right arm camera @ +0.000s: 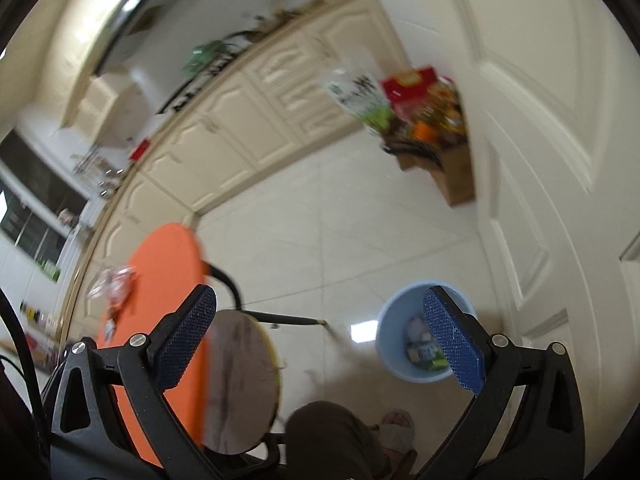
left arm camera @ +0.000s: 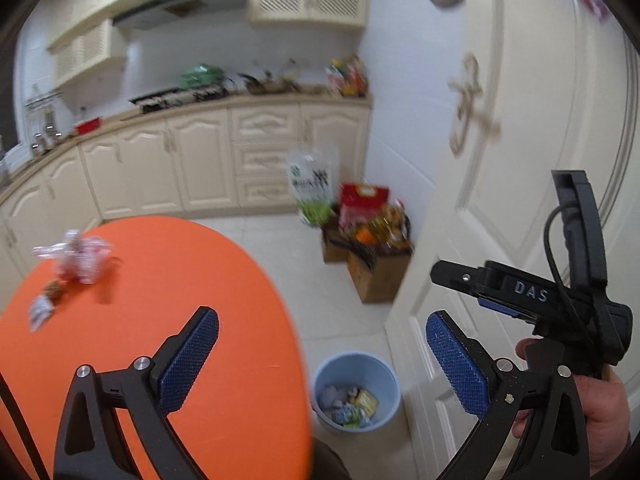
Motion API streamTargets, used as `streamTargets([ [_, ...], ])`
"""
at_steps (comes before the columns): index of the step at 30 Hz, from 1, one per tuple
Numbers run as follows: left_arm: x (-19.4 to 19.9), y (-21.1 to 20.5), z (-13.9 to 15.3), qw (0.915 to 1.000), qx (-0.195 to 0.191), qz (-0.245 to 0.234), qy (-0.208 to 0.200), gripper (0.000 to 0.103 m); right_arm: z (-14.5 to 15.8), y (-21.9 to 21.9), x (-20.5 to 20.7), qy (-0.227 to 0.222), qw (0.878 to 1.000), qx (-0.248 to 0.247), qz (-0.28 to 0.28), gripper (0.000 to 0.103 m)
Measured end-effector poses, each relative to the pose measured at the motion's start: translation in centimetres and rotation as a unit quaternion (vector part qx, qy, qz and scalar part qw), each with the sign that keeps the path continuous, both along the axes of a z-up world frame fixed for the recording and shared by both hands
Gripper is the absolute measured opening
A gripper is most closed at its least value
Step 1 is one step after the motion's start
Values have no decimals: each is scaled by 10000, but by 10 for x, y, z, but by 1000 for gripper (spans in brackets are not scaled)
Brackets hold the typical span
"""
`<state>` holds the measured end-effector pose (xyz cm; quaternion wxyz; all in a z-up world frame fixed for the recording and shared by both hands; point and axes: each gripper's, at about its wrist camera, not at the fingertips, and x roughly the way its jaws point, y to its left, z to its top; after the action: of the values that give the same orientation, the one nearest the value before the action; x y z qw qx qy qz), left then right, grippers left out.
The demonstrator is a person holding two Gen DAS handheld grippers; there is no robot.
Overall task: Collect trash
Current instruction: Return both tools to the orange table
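The orange table (left arm camera: 168,320) fills the lower left of the left wrist view, and the trash still to collect lies near its far left edge. On the floor just beside the table's right edge stands one light blue bin (left arm camera: 356,390), which already holds several wrappers; I cannot count them exactly. The largest piece on the table is one crumpled plastic bag (left arm camera: 78,256), clear with some pink print. It looks very light and soft, a little slippery, so I judge it is best to pinch it in the middle of the bunch, where the folds are thick. Near it, closer to the edge, lie one small brown scrap (left arm camera: 53,290) and one small white wrapper (left arm camera: 40,312), so three pieces in total. Both are thin and flat, probably hard to lift from the smooth top; taking them at a raised corner seems wise. The left hand-held gripper (left arm camera: 320,360) has its fingers wide apart and holds nothing. The right hand-held gripper (right arm camera: 320,344) is also spread apart and empty, above the floor near the bin.
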<state>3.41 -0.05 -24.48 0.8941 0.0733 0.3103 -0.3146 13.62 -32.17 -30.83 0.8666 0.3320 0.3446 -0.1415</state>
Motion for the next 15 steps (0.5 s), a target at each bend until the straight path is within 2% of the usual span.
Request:
streamTargets([
  [8, -34, 99, 24, 9960, -393, 686, -415, 102, 65, 93, 24, -462, 9945, -564, 758, 103],
  [15, -63, 171, 31, 9866, -492, 1389, -694, 102, 108, 180, 46, -738, 9819, -1095, 1360, 103],
])
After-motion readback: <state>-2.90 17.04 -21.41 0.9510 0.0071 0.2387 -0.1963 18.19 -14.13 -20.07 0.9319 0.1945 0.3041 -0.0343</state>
